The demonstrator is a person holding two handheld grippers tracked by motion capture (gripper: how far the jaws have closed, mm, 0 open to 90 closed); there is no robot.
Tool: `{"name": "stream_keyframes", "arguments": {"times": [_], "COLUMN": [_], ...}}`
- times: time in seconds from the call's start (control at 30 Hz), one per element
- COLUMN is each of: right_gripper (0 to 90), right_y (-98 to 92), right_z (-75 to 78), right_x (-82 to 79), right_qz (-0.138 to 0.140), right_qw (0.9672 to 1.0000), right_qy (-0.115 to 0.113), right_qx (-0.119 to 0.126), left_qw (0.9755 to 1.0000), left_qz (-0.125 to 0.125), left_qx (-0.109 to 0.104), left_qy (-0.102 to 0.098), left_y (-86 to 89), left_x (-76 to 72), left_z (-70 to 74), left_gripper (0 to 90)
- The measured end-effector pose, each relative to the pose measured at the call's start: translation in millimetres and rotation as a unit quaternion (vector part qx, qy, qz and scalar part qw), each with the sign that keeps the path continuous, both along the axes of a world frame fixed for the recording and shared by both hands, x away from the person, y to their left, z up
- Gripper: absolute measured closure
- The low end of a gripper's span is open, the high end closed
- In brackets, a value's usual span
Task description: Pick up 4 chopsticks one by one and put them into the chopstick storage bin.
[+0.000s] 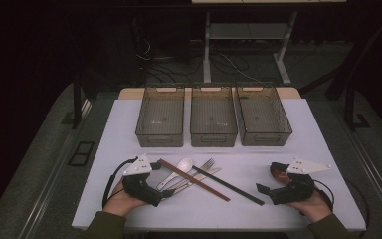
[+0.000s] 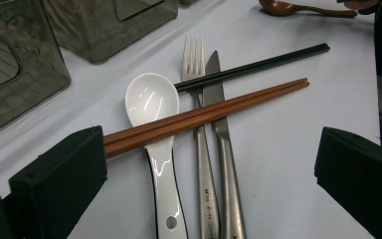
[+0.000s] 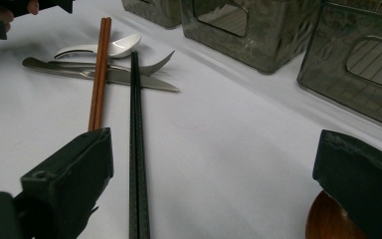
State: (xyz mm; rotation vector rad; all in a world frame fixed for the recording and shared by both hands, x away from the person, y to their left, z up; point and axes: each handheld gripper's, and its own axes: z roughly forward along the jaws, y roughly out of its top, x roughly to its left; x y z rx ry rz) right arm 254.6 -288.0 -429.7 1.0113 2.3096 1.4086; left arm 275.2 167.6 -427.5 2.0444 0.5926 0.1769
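A heap of cutlery lies at the table's front centre: a white spoon (image 1: 183, 165), a steel fork (image 1: 206, 164), a knife (image 2: 223, 134), brown chopsticks (image 1: 194, 180) and black chopsticks (image 1: 229, 185) crossing on top. My left gripper (image 1: 161, 180) rests just left of the heap, open; the handles lie between its wide jaws (image 2: 211, 174), untouched. At the right, my right gripper (image 1: 267, 178) is open too, with a brown wooden spoon (image 1: 280, 174) beside its far jaw. The black chopsticks (image 3: 137, 149) run near its left jaw, and the wooden spoon's bowl (image 3: 328, 221) sits under the right one.
Three see-through grey bins (image 1: 160, 139) (image 1: 213, 139) (image 1: 266, 139) stand side by side at the back of the white table (image 1: 303, 134). A bare strip of table separates them from the cutlery. Beyond the table is dark floor with cables and desk legs.
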Motion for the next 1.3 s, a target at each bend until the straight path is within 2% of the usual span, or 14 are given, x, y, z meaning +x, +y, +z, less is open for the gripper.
{"name": "stream_keyframes", "arguments": {"times": [0.33,0.57,0.67,0.87,1.1,1.3], "right_gripper": [2.8,2.8,2.8,2.8,2.8,2.8], "right_y": [-0.2,-1.5,-1.0,0.0,0.0,-0.1], "right_z": [0.0,0.6,0.9,0.9,0.3,0.5], "right_x": [1.0,1.7,1.8,1.8,2.4,2.2], "right_qz": [-0.001,-0.001,-0.001,0.001,-0.001,-0.001], "right_qw": [1.0000,1.0000,1.0000,1.0000,1.0000,1.0000], "right_qy": [0.001,-0.002,-0.003,-0.004,-0.001,0.000], "right_qx": [0.002,0.005,0.006,0.006,0.006,0.007], "left_qw": [0.9999,0.9999,0.9997,0.9993,0.9984,0.9966], "left_qz": [-0.003,-0.007,-0.022,-0.035,-0.051,-0.071], "left_qx": [0.006,0.014,0.010,0.010,0.026,0.042], "left_qy": [0.008,0.002,0.006,0.003,0.000,0.002], "left_y": [0.1,-6.2,-11.0,-19.0,-27.3,-39.0], "left_x": [3.2,8.7,14.5,22.0,27.3,39.5], "left_z": [0.4,3.7,3.3,3.3,2.2,-0.9], "left_gripper": [7.6,17.3,24.8,31.1,39.9,49.3]}}
